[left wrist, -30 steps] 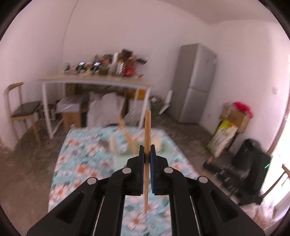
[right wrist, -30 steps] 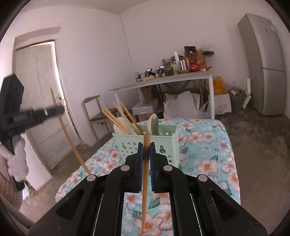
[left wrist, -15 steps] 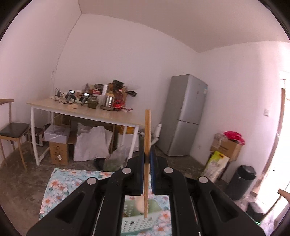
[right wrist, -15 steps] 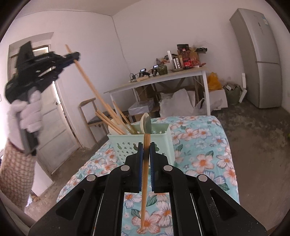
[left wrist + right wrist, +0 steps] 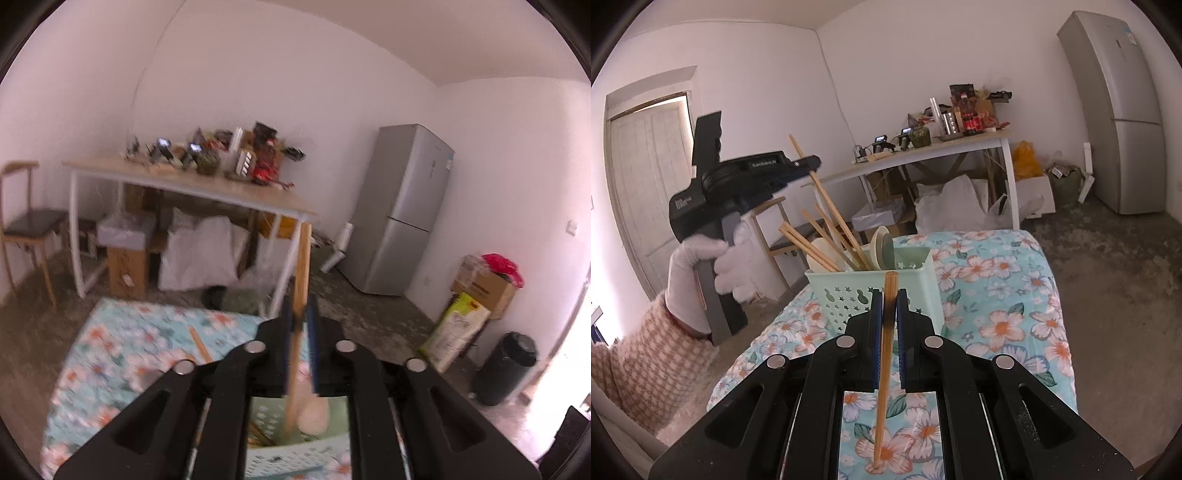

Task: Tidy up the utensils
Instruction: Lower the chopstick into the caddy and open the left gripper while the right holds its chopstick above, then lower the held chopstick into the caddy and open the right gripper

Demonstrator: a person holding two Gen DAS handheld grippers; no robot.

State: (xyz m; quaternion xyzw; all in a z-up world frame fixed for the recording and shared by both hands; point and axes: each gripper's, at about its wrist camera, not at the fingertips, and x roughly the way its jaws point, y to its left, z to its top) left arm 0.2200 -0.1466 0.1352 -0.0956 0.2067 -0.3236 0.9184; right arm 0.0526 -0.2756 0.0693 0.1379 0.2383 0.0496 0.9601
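In the right wrist view my right gripper [image 5: 889,306] is shut on a wooden chopstick [image 5: 882,387], just in front of the mint-green utensil basket [image 5: 849,299]. The basket holds several chopsticks and pale spoons [image 5: 882,245]. A white-gloved hand [image 5: 701,266] holds my left gripper [image 5: 809,164] above and left of the basket. Its chopstick [image 5: 827,206] slants down into the basket. In the left wrist view the left gripper [image 5: 301,314] has its jaws opening. The chopstick [image 5: 303,258] leans on the left pad with a gap on its right, and its lower end is inside the basket [image 5: 295,458] beside a spoon [image 5: 314,417].
The basket stands on a table with a floral cloth [image 5: 997,295]; another chopstick [image 5: 199,345] lies on the cloth. Behind are a cluttered white desk [image 5: 923,155], a grey fridge [image 5: 1123,110], a wooden chair [image 5: 26,229], a door [image 5: 646,177] and a black bin [image 5: 506,365].
My left gripper has swung in over the basket and brought its chopstick's lower end down into it, and its jaws have parted. The right gripper has kept still with its chopstick.
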